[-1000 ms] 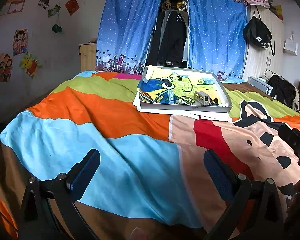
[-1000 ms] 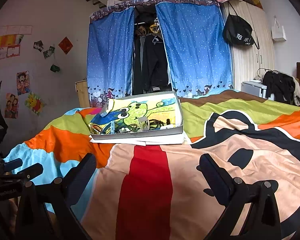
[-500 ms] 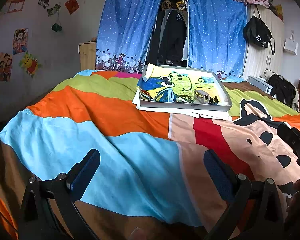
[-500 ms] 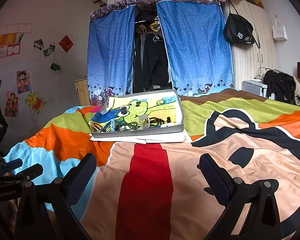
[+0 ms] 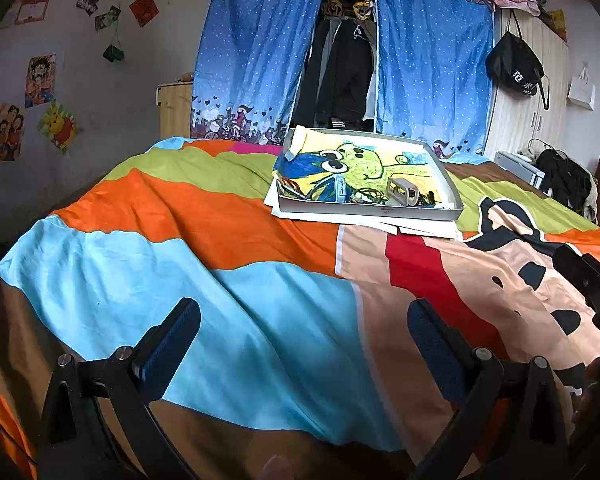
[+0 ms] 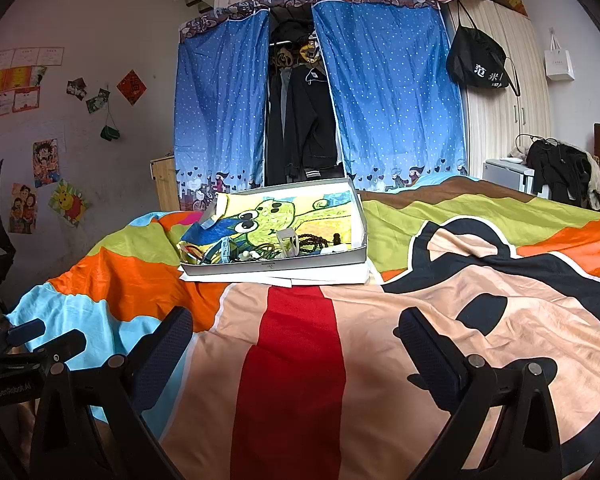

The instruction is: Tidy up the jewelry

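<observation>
Both grippers hover wide open and empty over the bedspread, with the jewelry tray well ahead of them.

The left gripper point(image 5: 303, 342) has its jaws spread wide over the blue and tan bands of the bedspread point(image 5: 228, 232), holding nothing; the shallow grey tray point(image 5: 366, 212) lies well ahead of it and a little to its right, resting on white paper sheets point(image 5: 428, 229). The tray is lined with a green cartoon drawing, and a tangle of jewelry point(image 5: 374, 196) sits along its near edge beside a small pale box point(image 5: 403, 191). The right gripper point(image 6: 294, 346) is likewise wide apart and empty above the red stripe, with the same tray point(image 6: 276, 266) well ahead and slightly left; dark beads point(image 6: 312, 240) show inside it. Blue curtains point(image 6: 392, 96) hang far beyond the bed.
</observation>
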The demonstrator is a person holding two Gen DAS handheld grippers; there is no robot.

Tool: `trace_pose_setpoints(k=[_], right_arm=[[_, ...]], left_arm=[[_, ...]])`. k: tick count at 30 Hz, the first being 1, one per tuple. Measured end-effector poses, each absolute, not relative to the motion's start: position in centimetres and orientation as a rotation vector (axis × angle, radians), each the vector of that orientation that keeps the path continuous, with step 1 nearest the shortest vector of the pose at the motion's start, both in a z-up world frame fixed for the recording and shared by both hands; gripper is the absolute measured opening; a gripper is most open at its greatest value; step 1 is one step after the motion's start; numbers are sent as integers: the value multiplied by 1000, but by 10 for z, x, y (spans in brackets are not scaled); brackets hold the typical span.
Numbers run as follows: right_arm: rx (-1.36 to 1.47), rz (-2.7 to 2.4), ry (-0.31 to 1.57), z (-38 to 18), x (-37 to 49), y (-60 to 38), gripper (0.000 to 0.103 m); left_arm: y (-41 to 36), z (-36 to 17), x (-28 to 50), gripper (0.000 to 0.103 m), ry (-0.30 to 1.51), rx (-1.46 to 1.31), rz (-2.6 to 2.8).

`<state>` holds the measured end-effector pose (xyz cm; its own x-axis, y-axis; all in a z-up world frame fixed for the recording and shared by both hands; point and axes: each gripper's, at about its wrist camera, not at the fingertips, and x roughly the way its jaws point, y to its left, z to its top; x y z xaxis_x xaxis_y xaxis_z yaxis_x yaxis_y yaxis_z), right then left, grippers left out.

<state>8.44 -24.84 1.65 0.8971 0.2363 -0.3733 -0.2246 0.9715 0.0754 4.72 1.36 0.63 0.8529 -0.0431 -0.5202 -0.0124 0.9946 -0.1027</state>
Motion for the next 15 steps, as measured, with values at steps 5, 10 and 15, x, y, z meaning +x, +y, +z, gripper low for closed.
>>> trace_pose_setpoints(k=[5,10,15], right_arm=[[32,238,392,16,84,-248,103],[31,239,391,17,84,-249,103],[31,238,391,17,84,-248,103]], left_arm=[[12,6,46,102,549,-102,-17],[11,6,45,102,549,-103,-18],[11,6,45,102,549,-103,-17]])
